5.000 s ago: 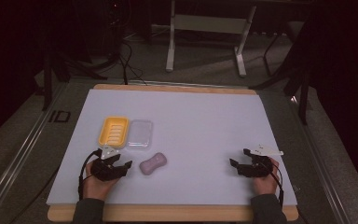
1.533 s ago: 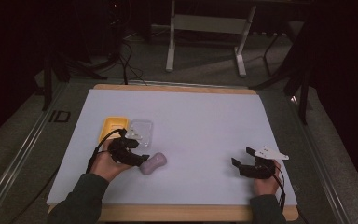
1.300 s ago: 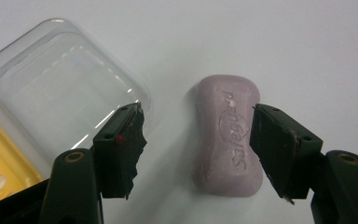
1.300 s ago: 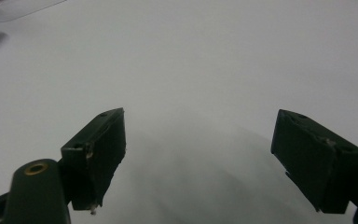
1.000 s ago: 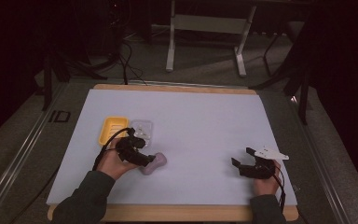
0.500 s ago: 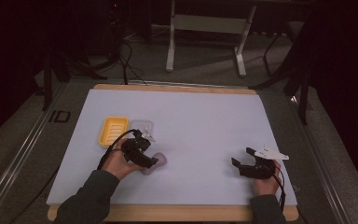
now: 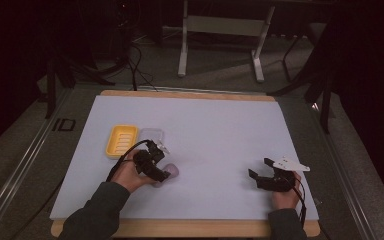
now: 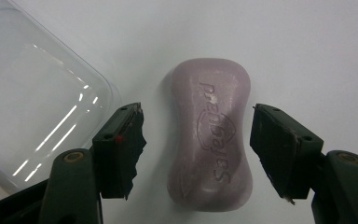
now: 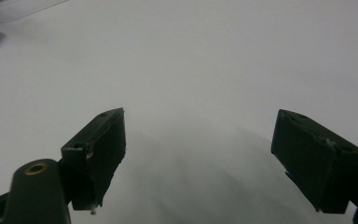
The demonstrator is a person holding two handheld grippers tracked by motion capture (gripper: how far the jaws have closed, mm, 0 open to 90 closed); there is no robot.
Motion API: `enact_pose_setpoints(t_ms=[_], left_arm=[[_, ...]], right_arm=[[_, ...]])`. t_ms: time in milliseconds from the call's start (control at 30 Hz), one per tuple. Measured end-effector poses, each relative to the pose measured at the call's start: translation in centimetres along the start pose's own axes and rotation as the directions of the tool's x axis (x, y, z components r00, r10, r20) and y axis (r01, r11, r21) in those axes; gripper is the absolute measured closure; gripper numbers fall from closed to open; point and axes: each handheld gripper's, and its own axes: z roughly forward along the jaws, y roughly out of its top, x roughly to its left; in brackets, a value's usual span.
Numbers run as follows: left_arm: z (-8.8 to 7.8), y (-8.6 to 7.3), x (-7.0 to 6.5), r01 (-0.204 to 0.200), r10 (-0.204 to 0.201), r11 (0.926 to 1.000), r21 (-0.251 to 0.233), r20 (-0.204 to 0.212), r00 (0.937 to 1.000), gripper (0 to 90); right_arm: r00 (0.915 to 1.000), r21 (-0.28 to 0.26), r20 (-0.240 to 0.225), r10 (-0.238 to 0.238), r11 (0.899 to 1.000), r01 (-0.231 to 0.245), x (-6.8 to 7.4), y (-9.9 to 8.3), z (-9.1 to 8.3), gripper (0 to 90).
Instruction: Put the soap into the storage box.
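From above, my left gripper point(image 7: 161, 170) has crossed from the near edge to the soap bar point(image 7: 171, 171), while its own view shows jaws apart straddling it untouched beside the clear lid point(image 8: 32, 102), and my right gripper point(image 9: 198, 154) gapes over bare mat point(image 9: 214, 70).

soap bar point(image 8: 209, 140) beside lid point(image 8: 32, 107) (dish point(image 7: 122, 140) left of lid), on table point(image 7: 220, 130)
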Motion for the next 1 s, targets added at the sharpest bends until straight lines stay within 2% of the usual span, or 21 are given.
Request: enact_pose_setpoints(t_ms=[333,433,1000], left_arm=[[0.6,0.2,-0.1,0.001,-0.001,0.9995,0.031,-0.005,1.0,32.5],[0.8,0.3,-0.3,-0.004,0.005,0.9988,0.048,-0.024,0.9997,32.1],[1.9,0.7,-0.7,-0.013,0.013,0.9961,0.087,-0.008,0.9999,29.0]], right_arm=[[1.0,0.0,0.0,-0.001,1.0,0.001,0.0,0.0,0.0,17.4],[1.0,0.001,0.0,-0.001,1.0,0.001,0.0,0.0,0.0,17.4],[1.0,-0.002,-0.001,-0.001,1.0,0.001,0.0,0.0,0.0,17.4]])
